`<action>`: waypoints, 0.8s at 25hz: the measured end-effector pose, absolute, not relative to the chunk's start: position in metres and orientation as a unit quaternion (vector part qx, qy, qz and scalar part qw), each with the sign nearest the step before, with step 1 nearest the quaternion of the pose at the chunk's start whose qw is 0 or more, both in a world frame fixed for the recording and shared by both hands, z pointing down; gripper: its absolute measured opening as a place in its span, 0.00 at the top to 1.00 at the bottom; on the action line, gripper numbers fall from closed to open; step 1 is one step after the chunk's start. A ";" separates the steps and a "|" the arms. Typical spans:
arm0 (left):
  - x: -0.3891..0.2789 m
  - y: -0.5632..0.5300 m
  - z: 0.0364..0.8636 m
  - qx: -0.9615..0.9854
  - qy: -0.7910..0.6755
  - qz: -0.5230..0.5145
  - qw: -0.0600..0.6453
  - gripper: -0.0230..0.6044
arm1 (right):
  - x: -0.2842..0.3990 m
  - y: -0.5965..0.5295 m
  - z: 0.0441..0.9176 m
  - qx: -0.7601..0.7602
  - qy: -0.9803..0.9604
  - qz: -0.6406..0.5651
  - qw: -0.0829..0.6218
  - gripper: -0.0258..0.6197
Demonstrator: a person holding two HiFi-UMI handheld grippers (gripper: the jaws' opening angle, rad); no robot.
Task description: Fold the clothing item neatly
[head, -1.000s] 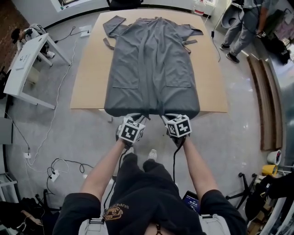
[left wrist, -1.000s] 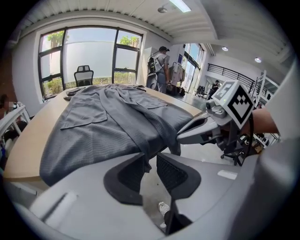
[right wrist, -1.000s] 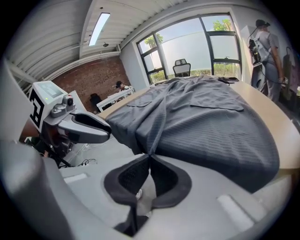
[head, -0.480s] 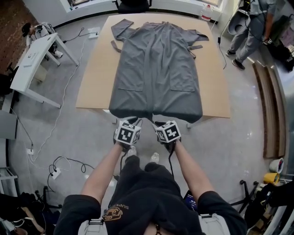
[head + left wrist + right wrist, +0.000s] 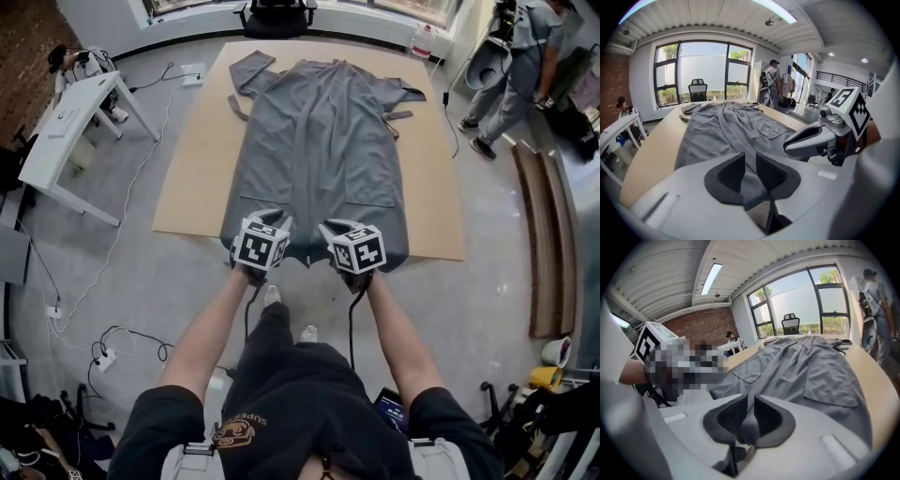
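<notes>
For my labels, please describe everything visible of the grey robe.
The grey robe, thin-looking cloth, lies flat, front up, on the wooden table. Short sleeves and belt ends spread at its far end; two patch pockets lower. Tongs of the left gripper and right gripper pinch its near hem; the right tongs have just been opening slightly.

Robe ahead of the paired grippers
The robe [image 5: 319, 141] lies lengthwise on the surface [image 5: 192, 187], running ahead from the left gripper [image 5: 750, 161] and, just beside it, the right gripper [image 5: 751, 411]. Both have its near hem between their jaws, and the right's have just been opening. Beyond the far end stands a chair [image 5: 277, 14], a smaller surface [image 5: 66, 122] well left, and a person [image 5: 520, 75] ahead-right.
</notes>
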State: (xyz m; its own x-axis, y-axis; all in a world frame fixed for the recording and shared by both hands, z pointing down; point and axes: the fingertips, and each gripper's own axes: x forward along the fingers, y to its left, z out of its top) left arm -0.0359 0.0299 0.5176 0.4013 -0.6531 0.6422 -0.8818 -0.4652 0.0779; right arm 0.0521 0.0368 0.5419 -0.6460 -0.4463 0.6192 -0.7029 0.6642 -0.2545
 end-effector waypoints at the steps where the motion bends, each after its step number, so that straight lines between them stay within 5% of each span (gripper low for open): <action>1: -0.037 0.019 0.514 0.812 -0.473 0.271 0.206 0.83 | 0.049 0.023 0.535 0.331 -0.875 0.237 0.261 0.91; 20: -0.116 -0.148 0.535 0.814 -0.453 0.255 0.258 0.83 | -0.058 -0.199 0.547 0.344 -0.857 0.225 0.310 0.91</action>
State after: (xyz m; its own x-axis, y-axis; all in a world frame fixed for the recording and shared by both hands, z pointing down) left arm -0.1163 -0.1479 0.5346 0.4596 -0.6068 0.6485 -0.8695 -0.4563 0.1892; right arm -0.0578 -0.1987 0.5473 -0.5706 -0.4506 0.6865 -0.7298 0.6616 -0.1723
